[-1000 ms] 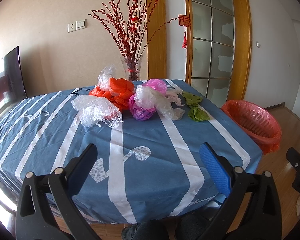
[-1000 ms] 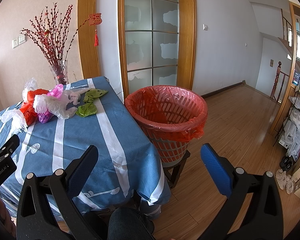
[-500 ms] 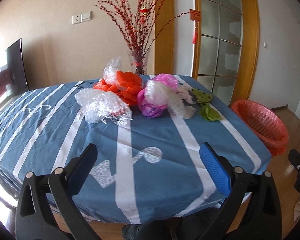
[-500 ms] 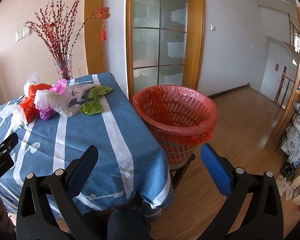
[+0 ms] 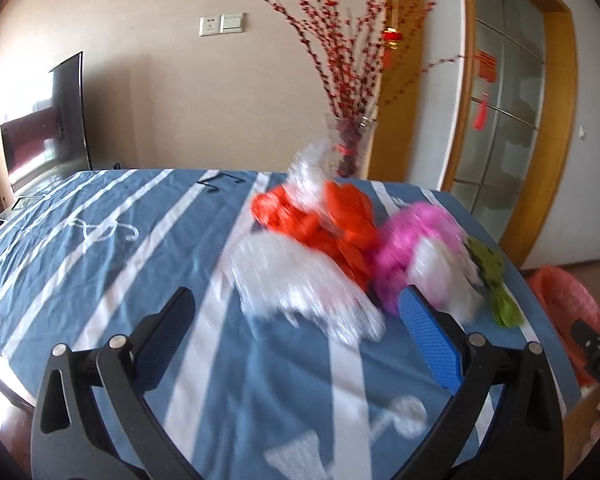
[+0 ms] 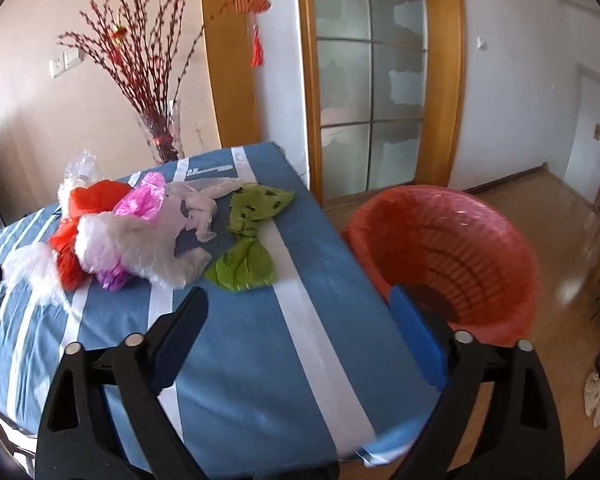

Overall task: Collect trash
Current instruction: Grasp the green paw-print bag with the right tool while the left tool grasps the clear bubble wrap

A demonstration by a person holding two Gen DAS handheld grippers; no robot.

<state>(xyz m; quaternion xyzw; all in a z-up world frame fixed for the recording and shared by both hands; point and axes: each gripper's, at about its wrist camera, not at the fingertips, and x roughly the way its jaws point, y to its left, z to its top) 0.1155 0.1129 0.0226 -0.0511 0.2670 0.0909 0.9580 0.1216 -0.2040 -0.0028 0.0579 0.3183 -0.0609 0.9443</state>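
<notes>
Crumpled plastic bags lie in a heap on the blue striped tablecloth (image 5: 100, 248): a clear one (image 5: 296, 284), an orange one (image 5: 332, 216), a pink one (image 5: 416, 236) and green ones (image 6: 248, 256). My left gripper (image 5: 296, 312) is open and empty, just short of the clear bag. My right gripper (image 6: 300, 312) is open and empty above the table's right edge, with the green bags ahead to the left. The red-lined trash basket (image 6: 444, 256) stands beside the table, right of the right gripper.
A glass vase of red branches (image 5: 350, 148) stands behind the heap. A dark TV screen (image 5: 44, 128) is at the far left. A glass door with a wooden frame (image 6: 372, 80) is behind the basket. Wooden floor (image 6: 560, 208) lies to the right.
Both grippers have moved forward and higher over the table. The bag heap is much nearer to the left gripper. The right gripper now looks down into the basket. Both stay open.
</notes>
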